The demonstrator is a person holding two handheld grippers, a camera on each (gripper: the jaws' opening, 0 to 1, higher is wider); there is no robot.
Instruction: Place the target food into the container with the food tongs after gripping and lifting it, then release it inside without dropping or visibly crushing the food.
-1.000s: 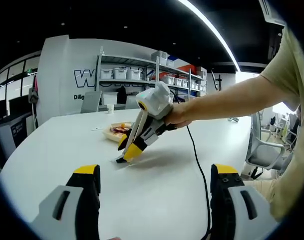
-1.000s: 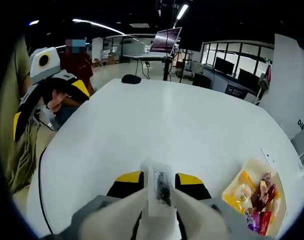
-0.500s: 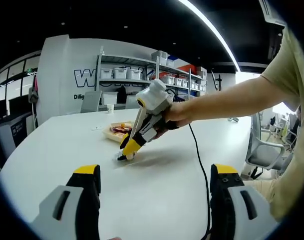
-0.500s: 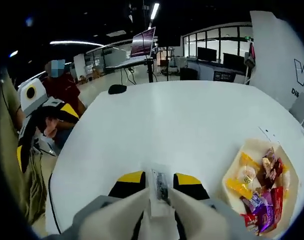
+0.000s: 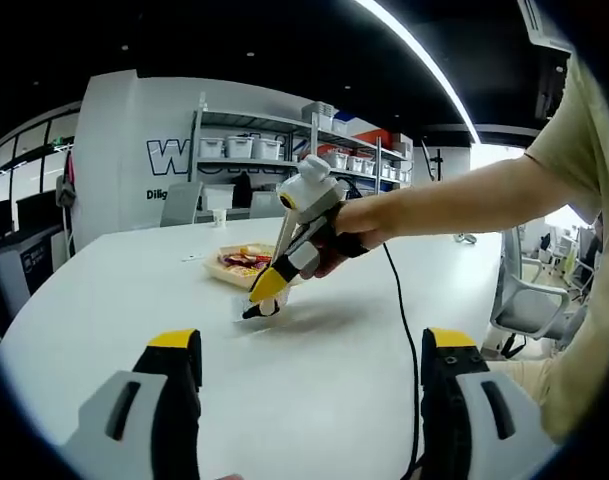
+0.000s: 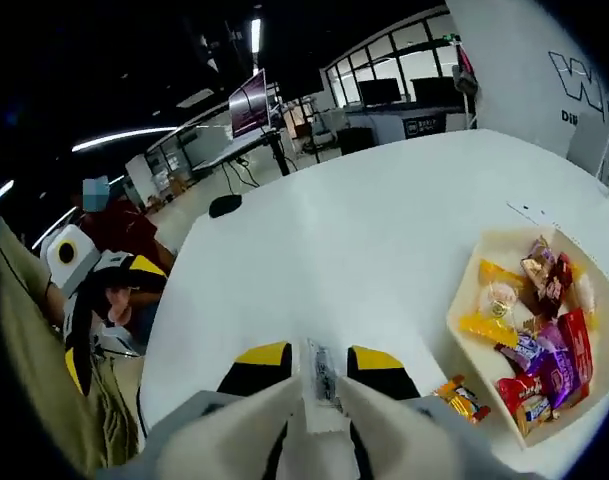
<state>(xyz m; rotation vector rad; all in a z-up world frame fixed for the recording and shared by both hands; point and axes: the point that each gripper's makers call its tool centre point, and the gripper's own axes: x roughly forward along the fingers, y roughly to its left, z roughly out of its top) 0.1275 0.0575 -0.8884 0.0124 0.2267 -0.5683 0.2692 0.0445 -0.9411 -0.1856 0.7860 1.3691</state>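
In the right gripper view, the right tool (image 6: 318, 368) has its 2 yellow-tipped jaws drawn close together on a pair of food tongs (image 6: 317, 385), a pale strip with a dark patch that stands up between them. Ahead and to the right on the white desk (image 6: 364, 250) sits a shallow cream tray (image 6: 464, 300) holding wrapped snacks (image 6: 539, 335) in red, purple, yellow and orange. 1 small orange-wrapped snack (image 6: 460, 397) lies on the desk just outside the tray's near edge, close beside the right jaw. A dark rounded object (image 6: 224, 205) rests far across the desk. At the left of this view the left tool (image 6: 94, 305) is seen from the side, held against a person's body; from here I cannot tell how its jaws stand.

In the left gripper view, the left tool (image 5: 309, 345) has its 2 jaws set wide apart with nothing between them, low over the desk (image 5: 314, 380). Beyond it a hand (image 5: 349, 235) on an outstretched arm holds the right tool (image 5: 262, 299) tilted downward, its tip near or touching the desk surface, just this side of the tray (image 5: 236, 261) of snacks. A black cable (image 5: 409, 350) trails from that hand down across the desk. Metal shelves (image 5: 284, 150) with white bins stand against the far wall, and an office chair (image 5: 524, 300) is at the right.
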